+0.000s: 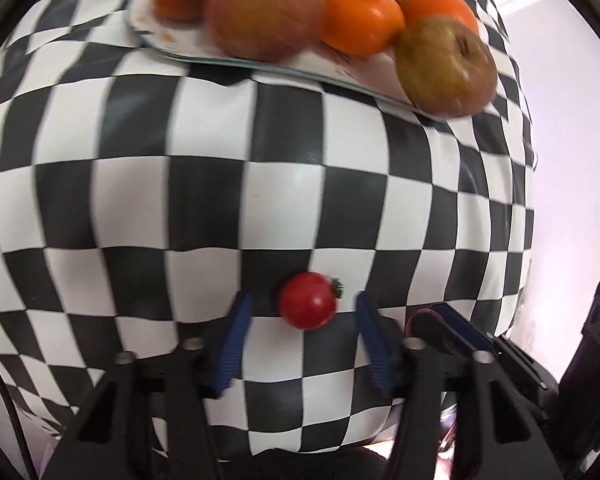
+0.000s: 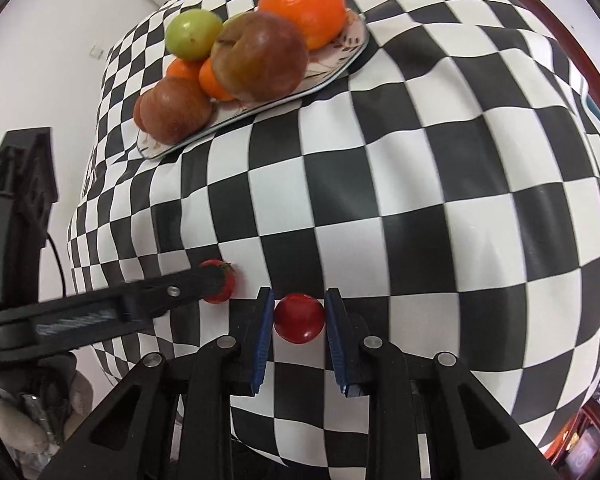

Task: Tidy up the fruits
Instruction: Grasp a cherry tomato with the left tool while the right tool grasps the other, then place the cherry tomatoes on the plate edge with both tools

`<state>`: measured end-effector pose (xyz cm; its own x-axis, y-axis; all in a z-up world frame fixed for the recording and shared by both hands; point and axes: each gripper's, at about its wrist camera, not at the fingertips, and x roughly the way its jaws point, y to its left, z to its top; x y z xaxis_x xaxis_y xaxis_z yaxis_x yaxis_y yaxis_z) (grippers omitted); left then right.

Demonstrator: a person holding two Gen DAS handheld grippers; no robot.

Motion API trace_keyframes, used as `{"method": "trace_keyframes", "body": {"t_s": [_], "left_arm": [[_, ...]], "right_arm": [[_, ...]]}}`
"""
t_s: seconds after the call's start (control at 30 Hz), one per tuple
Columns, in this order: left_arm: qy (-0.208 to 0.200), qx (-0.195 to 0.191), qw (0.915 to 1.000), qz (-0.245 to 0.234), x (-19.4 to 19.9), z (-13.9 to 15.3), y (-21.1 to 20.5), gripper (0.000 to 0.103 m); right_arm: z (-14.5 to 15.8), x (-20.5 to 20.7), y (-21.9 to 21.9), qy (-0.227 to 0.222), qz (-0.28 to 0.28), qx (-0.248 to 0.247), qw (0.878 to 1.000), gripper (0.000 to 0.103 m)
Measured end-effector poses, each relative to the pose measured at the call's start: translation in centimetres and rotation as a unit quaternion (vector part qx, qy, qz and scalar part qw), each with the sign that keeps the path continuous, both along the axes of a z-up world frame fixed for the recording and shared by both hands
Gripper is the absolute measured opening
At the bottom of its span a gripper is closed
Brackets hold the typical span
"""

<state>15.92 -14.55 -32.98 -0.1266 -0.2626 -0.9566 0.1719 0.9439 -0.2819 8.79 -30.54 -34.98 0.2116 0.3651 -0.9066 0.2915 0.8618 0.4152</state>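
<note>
Two small round red cherry tomatoes on a black-and-white checkered tablecloth [image 2: 420,184]: one [image 2: 299,318] clamped between the blue pads of the right gripper [image 2: 299,320]; the other, with a green calyx [image 1: 307,306], lying between the parted blue pads of the left gripper [image 1: 304,320], untouched. Beyond, a white patterned plate [image 2: 340,62] heaped with oranges [image 2: 304,8], reddish apples [image 2: 260,56] and a green fruit [image 2: 192,34]. No legible writing.

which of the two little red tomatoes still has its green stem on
The cherry tomato between the left gripper fingers, stem pointing sideways. The one pinched in the right gripper shows none.
</note>
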Motion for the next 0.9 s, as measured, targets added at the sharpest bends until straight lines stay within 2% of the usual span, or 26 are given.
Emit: {"method": "trace_keyframes", "body": {"t_s": [0.07,0.23,0.47,0.73,0.9], "left_arm": [[-0.002,0.003,1.0,-0.008,-0.3,-0.2,-0.6,0.03],[-0.009,0.002,0.9999,-0.005,-0.2,-0.2,-0.6,0.029],[-0.031,-0.018,0.9993,0.012,2.3,3.1,-0.1,0.029],[-0.062,-0.047,0.9958,0.049,5.8,8.6,3.0,0.029],[-0.06,-0.05,0.9928,0.09,9.5,9.7,6.3,0.029]], "right_arm": [[0.2,-0.3,-0.6,0.002,-0.007,0.001,1.0,0.028],[0.9,-0.8,-2.2,-0.002,-0.019,0.006,1.0,0.028],[2.3,0.4,-3.5,-0.016,-0.033,0.033,0.999,0.028],[5.2,4.7,-1.8,-0.052,-0.008,0.09,0.995,0.028],[6.1,8.6,0.1,-0.071,0.003,0.142,0.987,0.028]]}}
